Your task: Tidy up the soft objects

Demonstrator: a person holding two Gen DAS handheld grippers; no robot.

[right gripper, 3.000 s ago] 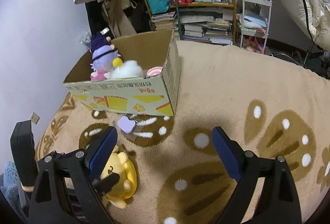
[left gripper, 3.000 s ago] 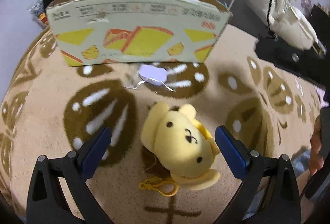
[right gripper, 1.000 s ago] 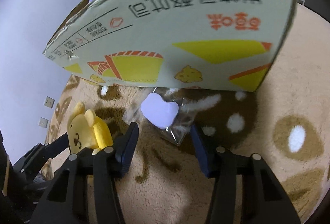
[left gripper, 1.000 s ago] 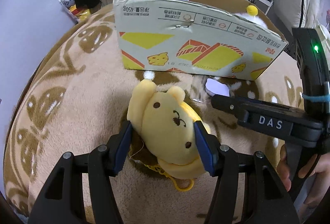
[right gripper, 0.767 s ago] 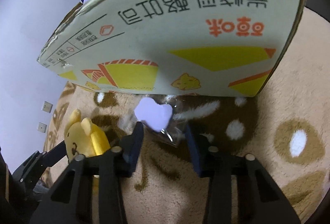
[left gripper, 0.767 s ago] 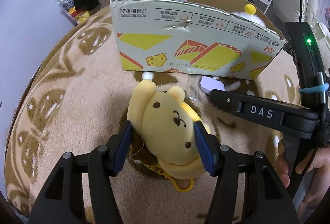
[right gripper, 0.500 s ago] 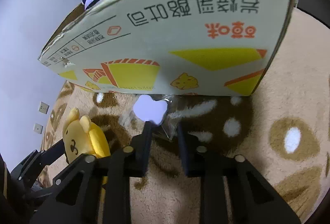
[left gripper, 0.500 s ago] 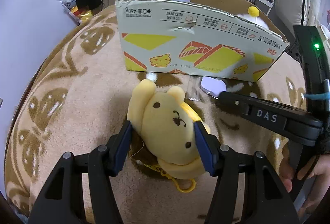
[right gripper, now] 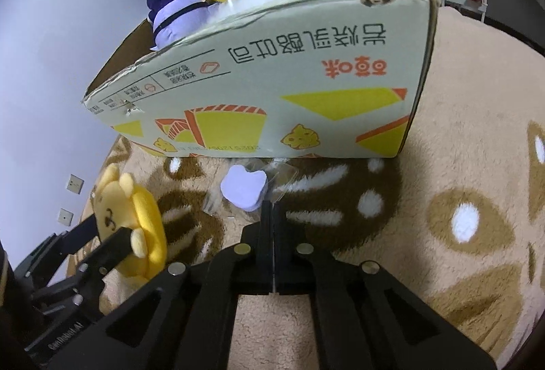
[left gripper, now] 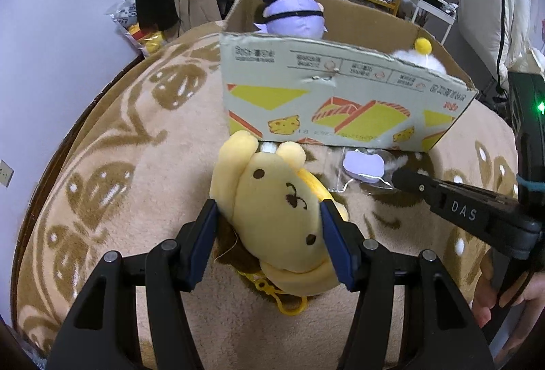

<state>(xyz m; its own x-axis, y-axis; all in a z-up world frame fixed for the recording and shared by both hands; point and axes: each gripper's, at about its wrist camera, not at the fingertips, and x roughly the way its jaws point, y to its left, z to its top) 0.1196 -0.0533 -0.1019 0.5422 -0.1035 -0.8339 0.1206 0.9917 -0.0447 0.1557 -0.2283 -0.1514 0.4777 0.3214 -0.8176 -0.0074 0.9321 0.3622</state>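
Left tongs (left gripper: pixel 270 240) grip the yellow plush dog (left gripper: pixel 276 213) near the printed cardboard box (left gripper: pixel 340 104); right tongs (right gripper: pixel 271 210), closed, pinch the small lilac bagged plush (right gripper: pixel 243 187). Lifting both clear of the rim seems advisable.

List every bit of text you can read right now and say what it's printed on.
"DAS": white letters on the right gripper, seen from the left wrist.
"GenRobot.AI": along the left gripper, bottom left of the right wrist view; faint.
Cardboard box: large upside-down Chinese characters and an orange logo, not legible to me; small print and number strip too small.
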